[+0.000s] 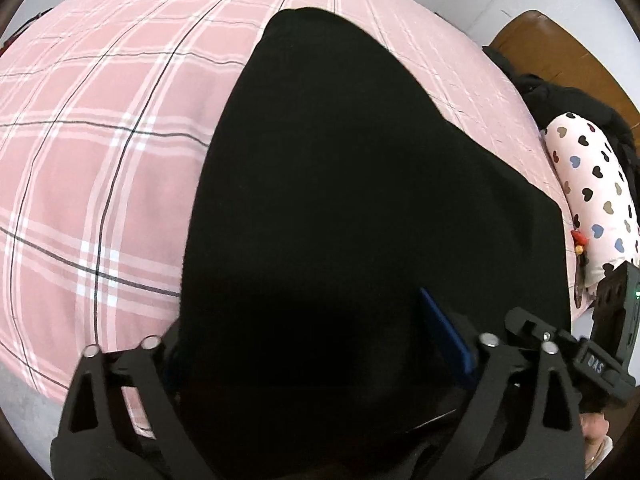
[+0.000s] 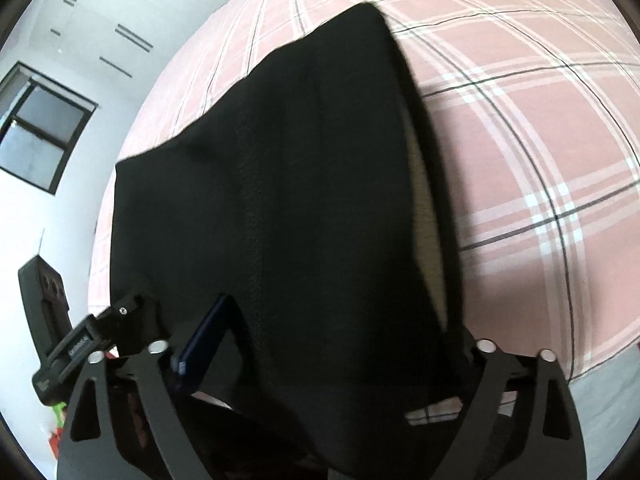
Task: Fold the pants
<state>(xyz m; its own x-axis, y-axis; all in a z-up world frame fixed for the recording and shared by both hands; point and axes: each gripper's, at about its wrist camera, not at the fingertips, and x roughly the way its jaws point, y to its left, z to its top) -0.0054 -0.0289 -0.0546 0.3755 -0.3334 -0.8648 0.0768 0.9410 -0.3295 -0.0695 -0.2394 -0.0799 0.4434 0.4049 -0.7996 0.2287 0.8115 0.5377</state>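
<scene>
Pants (image 1: pixel 340 208) drape over both sets of fingers, so whether the left gripper (image 1: pixel 320 364) and right gripper (image 2: pixel 320 360) are clenched I cannot tell; black cloth stretches away over the pink plaid bed (image 1: pixel 100 160), seemingly halved lengthwise, cross folds apparently remaining

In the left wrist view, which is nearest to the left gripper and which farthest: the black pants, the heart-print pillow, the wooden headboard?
1. Black pants: between the jaws of the left gripper, straight ahead.
2. Heart-print pillow: to the right, at the bed's edge.
3. Wooden headboard: upper right, beyond the pillow.
</scene>
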